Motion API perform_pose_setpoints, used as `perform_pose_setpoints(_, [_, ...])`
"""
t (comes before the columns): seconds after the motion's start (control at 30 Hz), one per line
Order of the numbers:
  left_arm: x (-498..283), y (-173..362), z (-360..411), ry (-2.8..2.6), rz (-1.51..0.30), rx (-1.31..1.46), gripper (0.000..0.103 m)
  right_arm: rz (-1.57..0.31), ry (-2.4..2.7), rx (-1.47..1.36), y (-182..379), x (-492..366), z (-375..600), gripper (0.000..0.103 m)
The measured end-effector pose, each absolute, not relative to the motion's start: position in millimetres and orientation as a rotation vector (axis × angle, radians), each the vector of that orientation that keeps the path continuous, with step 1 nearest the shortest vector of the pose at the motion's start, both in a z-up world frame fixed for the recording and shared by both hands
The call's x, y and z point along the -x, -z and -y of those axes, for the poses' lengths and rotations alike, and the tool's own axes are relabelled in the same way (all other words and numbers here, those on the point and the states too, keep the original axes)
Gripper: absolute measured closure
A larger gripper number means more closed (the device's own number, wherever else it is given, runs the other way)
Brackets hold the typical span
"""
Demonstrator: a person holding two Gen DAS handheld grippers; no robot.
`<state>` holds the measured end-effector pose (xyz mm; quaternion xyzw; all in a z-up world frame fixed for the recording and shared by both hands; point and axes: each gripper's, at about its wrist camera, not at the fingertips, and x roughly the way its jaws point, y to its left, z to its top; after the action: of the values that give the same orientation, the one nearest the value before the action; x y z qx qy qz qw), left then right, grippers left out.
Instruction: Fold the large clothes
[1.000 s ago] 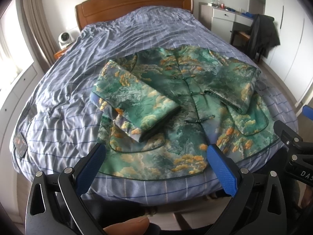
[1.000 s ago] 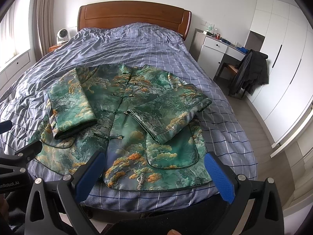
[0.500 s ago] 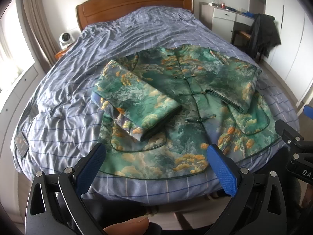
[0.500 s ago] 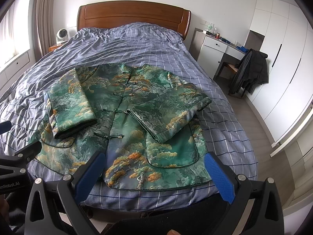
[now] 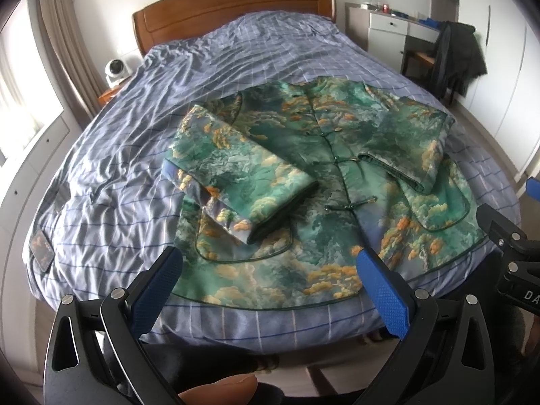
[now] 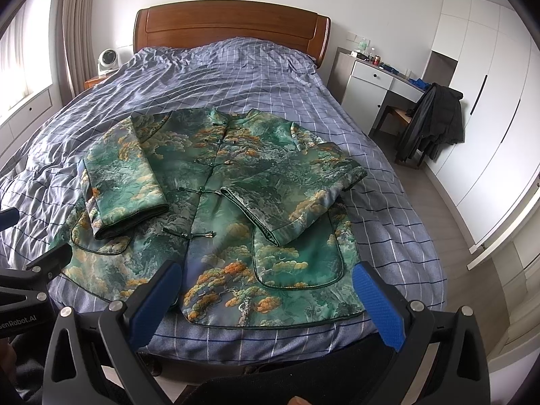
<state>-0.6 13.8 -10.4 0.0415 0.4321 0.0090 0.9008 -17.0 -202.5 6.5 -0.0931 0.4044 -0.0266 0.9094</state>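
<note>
Both sets of fingers spread wide and empty: left gripper point(image 5: 266, 283) and right gripper point(image 6: 266, 290), hovering off the foot edge of the bed point(image 6: 236, 71). Just ahead, hem nearest, collar toward the headboard point(image 6: 229, 27): the green jacket point(image 6: 216, 222), flat, long axis running foot to head, both sleeves already crossed in over the front. Left fingers point(image 5: 158, 287) nearer the hem's left part, right fingers point(image 6: 378, 300) nearer its right corner. Likely next: pinch hem corners, carry toward the collar.

Pretty clearly a home bedroom. There's a bed point(image 6: 256, 77) with a wooden headboard point(image 6: 233, 27), plus white wardrobes point(image 6: 486, 77).
</note>
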Motion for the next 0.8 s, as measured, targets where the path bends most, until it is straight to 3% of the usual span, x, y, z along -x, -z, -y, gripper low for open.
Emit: perform_pose_setpoints(0.8, [0.6, 4.6, -14.3, -0.034, -0.89, -0.121, 0.0, -0.835, 0.056, 0.193, -6.1, 17.5, 201.3, 0.0])
